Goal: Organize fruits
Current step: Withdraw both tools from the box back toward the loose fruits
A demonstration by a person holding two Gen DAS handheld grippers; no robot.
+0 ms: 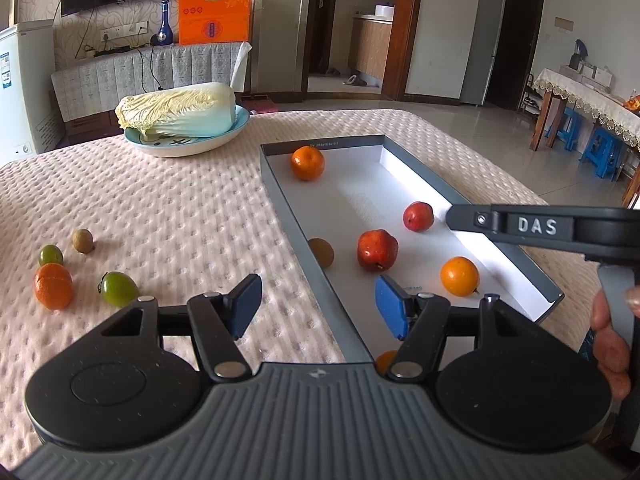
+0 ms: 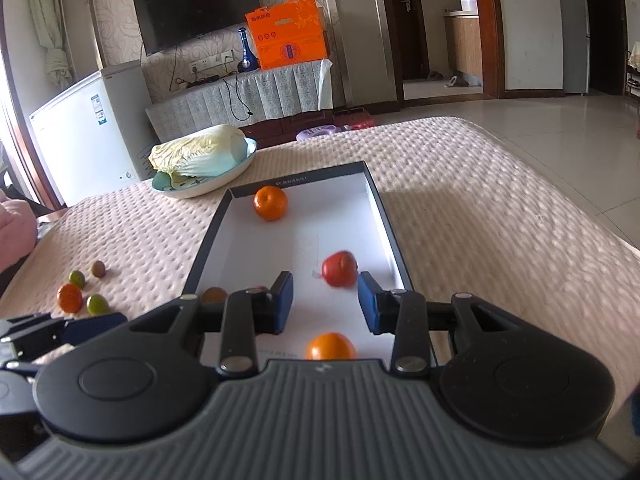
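Right wrist view: our right gripper (image 2: pixel 325 303) stands narrowly parted, empty, above the shallow grey cardboard tray (image 2: pixel 208 240). A blurred round red fruit (image 2: pixel 339 269) lies beyond its fingertips. Left wrist view: our left gripper (image 1: pixel 316 306) gapes wider, holding nothing.

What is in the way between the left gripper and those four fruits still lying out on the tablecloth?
Nothing visible. Only bare tablecloth lies between the open left gripper and the green fruit, the orange, the smaller green fruit and the brown fruit to its left.
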